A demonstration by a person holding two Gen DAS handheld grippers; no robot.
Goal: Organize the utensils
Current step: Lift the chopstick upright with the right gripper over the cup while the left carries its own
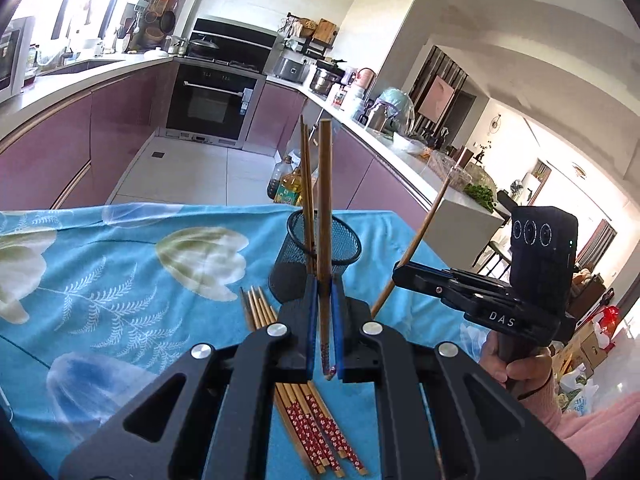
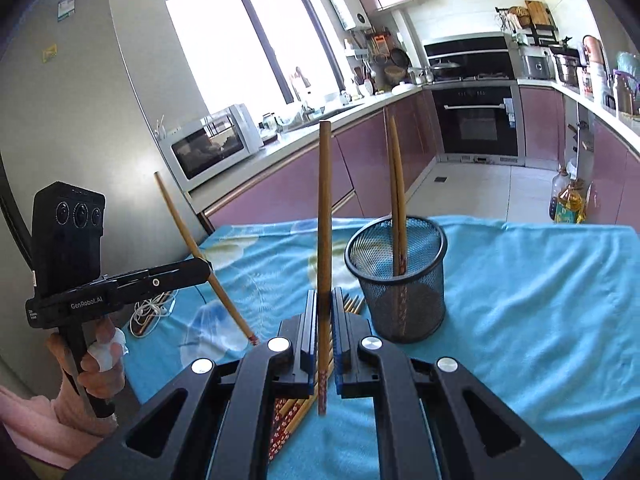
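On the desk (image 2: 540,300): blue cloth, black mesh cup (image 2: 400,280) with two chopsticks inside.
Loose pile (image 1: 316,428): more chopsticks flat on the cloth, under both tools.
Left gripper (image 1: 324,320): fingers clenched on one chopstick (image 1: 325,216), stick standing up, likely so it drops in straight.
Right gripper (image 2: 325,324): fingers clenched on another chopstick (image 2: 325,216), same way.
Room: cup mouth just ahead, open; cloth edge far behind.

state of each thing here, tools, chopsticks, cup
left tool: shut on one chopstick, held upright
right tool: shut on one chopstick, held upright
mesh cup: upright on the cloth, two chopsticks standing inside
loose chopsticks: lying flat in a bunch on the cloth, beside the cup
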